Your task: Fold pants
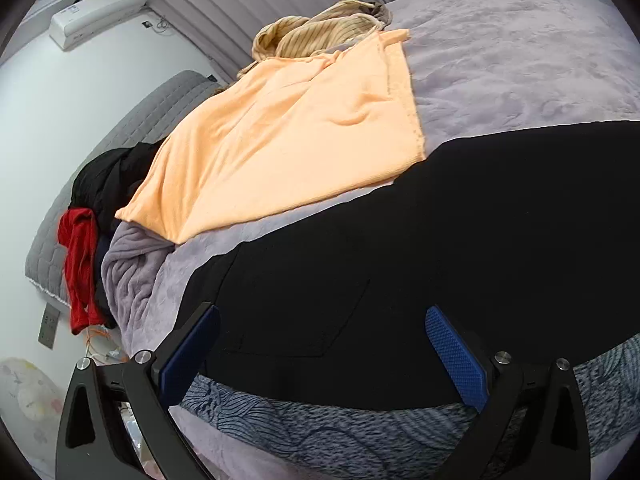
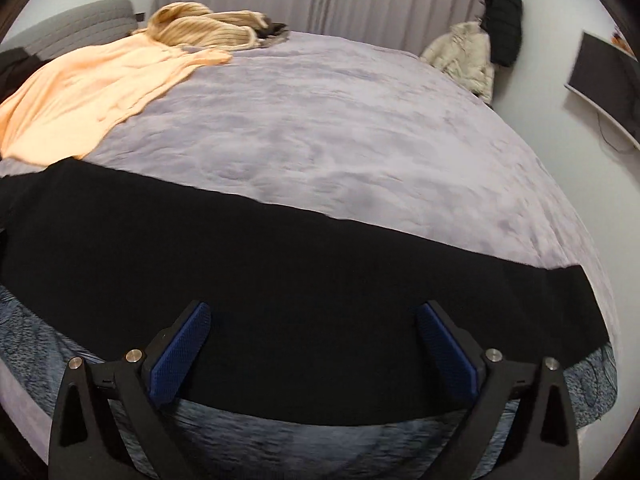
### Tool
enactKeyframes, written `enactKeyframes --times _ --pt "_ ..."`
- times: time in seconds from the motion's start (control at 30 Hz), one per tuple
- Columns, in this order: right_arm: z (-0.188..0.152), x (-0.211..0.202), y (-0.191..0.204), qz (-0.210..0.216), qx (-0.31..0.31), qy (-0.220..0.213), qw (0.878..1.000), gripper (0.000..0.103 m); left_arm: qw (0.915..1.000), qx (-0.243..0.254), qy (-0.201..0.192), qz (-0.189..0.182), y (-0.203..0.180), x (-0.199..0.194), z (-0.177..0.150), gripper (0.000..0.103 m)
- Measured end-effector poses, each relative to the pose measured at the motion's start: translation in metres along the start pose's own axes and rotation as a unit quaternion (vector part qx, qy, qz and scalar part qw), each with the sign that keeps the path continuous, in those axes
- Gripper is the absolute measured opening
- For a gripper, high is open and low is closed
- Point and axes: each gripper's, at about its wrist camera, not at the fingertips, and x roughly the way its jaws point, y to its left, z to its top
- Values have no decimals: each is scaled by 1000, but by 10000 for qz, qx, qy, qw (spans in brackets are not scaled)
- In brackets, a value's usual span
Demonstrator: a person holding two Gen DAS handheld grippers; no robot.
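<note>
Two grippers, fingers spread wide on both. Left gripper point(image 1: 322, 354) hangs over the pocket end of the one pair of black pants point(image 1: 440, 248), gripping nothing; contact with the cloth can't be told. Right gripper point(image 2: 316, 350) is also empty, over the leg part of the pants. Pants lie flat across the near edge of the bed point(image 2: 360, 128), over a blue-grey patterned blanket point(image 1: 340, 432). Beyond: one orange cloth point(image 1: 288, 132), then one beige ribbed garment point(image 1: 320, 28), one black clothes pile point(image 1: 108, 176), one red garment point(image 1: 80, 264). Far wall: air conditioner point(image 1: 98, 12), label unreadable. Right view: one TV point(image 2: 608, 92).
</note>
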Motion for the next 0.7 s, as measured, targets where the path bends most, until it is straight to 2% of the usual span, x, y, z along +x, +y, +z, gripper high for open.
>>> enactKeyframes --times 0.13,0.2,0.3,0.37,0.47,0.57,0.63,0.7 --pt "-16 4 -69 -491 733 201 9959 102 9995 -34 161 264 22 18 -10 103" --pt "-23 0 -92 -664 915 183 9934 102 9991 -236 338 55 36 30 -17 103" --pt "-19 -7 -98 -1007 934 267 9902 103 9974 -552 453 -37 56 39 -22 103" --pt "-9 -14 -85 -1095 875 199 9899 103 9963 -700 503 -59 63 43 -19 103" --pt "11 -22 -46 -523 695 -116 9961 103 9934 -940 586 -285 58 59 -2 103" --pt "37 -12 17 69 184 -249 9995 103 9918 -1059 575 -427 37 79 22 103" --pt "53 -4 64 356 -254 -331 9985 103 9913 -1034 558 -585 19 85 38 103" --pt "65 8 102 531 -578 -250 9966 103 9922 -874 673 -576 -1 96 51 103"
